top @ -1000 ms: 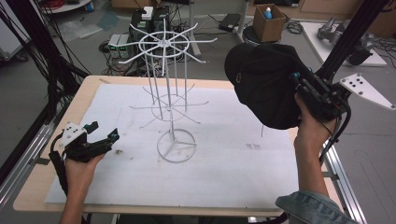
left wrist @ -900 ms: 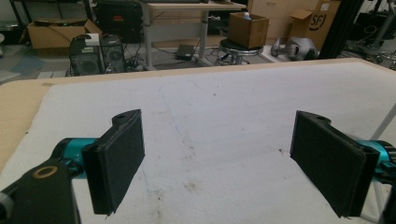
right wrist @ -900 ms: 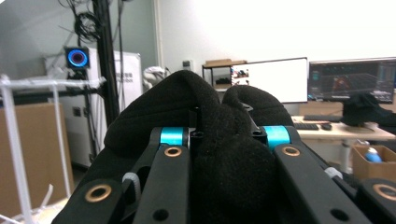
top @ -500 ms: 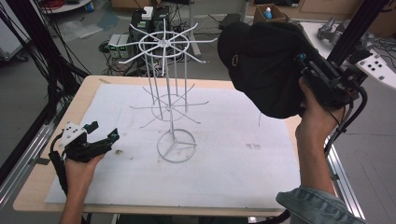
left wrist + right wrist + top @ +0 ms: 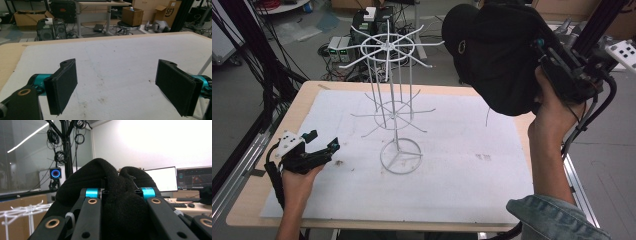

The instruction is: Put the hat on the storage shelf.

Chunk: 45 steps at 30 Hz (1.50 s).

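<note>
A black cap (image 5: 497, 55) hangs high in the air at the upper right, with my right gripper (image 5: 544, 57) shut on its back edge. In the right gripper view the cap's black fabric (image 5: 120, 192) is bunched between the jaws. A white wire rack (image 5: 389, 95) with hook arms stands on a ring base at the middle of the table; its top wheel (image 5: 22, 211) shows low at the left of the right gripper view. My left gripper (image 5: 324, 150) rests near the table's left front, open, its pads (image 5: 63, 87) wide apart over bare white paper.
White paper (image 5: 452, 170) covers most of the wooden table (image 5: 252, 195). Black frame posts and cables stand along the left side. Computers, boxes and a desk lie on the floor beyond the far edge.
My right gripper has lifted the cap higher and carried it leftward, toward the top of the rack. The left gripper has stayed put.
</note>
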Each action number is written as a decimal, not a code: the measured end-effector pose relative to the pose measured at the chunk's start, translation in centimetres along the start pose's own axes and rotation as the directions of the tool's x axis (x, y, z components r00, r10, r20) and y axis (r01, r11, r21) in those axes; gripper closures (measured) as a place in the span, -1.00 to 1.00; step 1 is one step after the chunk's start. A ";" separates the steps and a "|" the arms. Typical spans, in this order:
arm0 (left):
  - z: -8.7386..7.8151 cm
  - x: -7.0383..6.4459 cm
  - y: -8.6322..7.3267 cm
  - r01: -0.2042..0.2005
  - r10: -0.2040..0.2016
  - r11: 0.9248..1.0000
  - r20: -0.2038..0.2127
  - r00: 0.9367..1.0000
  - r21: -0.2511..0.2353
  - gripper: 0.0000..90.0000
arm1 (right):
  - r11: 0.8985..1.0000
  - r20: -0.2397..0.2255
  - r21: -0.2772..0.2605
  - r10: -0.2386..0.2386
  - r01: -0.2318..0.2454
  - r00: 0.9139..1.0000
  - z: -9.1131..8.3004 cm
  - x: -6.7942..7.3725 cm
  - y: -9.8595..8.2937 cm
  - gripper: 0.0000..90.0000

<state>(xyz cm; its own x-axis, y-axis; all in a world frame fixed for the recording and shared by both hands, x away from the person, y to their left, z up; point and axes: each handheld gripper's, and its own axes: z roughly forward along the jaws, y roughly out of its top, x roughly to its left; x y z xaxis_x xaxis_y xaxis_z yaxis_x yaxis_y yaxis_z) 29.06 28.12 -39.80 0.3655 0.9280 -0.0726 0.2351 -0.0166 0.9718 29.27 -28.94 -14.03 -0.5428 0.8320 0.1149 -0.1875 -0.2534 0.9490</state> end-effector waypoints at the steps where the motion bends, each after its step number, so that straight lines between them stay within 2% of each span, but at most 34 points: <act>1: 0.0 0.0 0.0 0.000 0.000 1.000 0.000 1.000 0.000 -0.60 | 1.000 -0.001 -0.002 0.002 -0.002 1.000 0.1 0.0 0.1 0.73; 12: 0.0 0.1 0.0 0.006 -0.006 1.000 -0.004 1.000 -0.003 -0.60 | 0.998 0.017 -0.019 0.058 -0.058 0.998 1.1 0.6 1.5 0.72; 19: 0.0 0.0 0.0 0.004 -0.004 1.000 0.000 1.000 -0.003 -0.60 | 0.997 -0.015 -0.032 0.067 -0.067 0.998 1.5 1.5 2.3 0.72; 23: 0.0 0.0 0.0 0.005 -0.005 1.000 0.000 1.000 -0.003 -0.60 | 0.995 -0.028 -0.038 0.091 -0.092 0.995 1.7 1.7 2.5 0.72; 26: 0.0 0.1 0.0 0.005 -0.005 1.000 -0.001 1.000 -0.002 -0.60 | 0.992 -0.035 -0.030 0.121 -0.122 0.992 1.7 1.9 2.4 0.71; 29: 0.0 0.1 -0.1 0.005 -0.005 1.000 0.000 1.000 -0.002 -0.60 | 0.992 -0.046 -0.035 0.122 -0.123 0.992 1.6 2.1 2.4 0.71; 34: 0.0 0.0 0.0 0.002 -0.002 1.000 0.001 1.000 0.001 -0.60 | 0.987 -0.083 -0.035 0.155 -0.158 0.985 1.7 2.9 2.6 0.71; 42: 0.0 0.0 -0.1 0.001 -0.001 1.000 0.002 1.000 0.002 -0.60 | 0.987 -0.106 -0.055 0.147 -0.154 0.983 1.5 3.9 3.4 0.71; 45: 0.0 0.0 0.0 -0.001 0.001 1.000 0.002 1.000 0.002 -0.60 | 0.984 -0.131 -0.055 0.163 -0.172 0.978 1.6 4.2 3.5 0.71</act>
<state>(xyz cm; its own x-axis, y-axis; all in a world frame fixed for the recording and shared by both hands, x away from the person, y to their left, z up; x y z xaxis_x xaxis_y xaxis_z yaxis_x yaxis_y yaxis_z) 29.07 28.09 -39.85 0.3676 0.9272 -0.0726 0.2364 -0.0177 0.9715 27.62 -25.54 -9.78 -0.6689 0.7073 0.2286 -0.1363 -0.4191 0.8977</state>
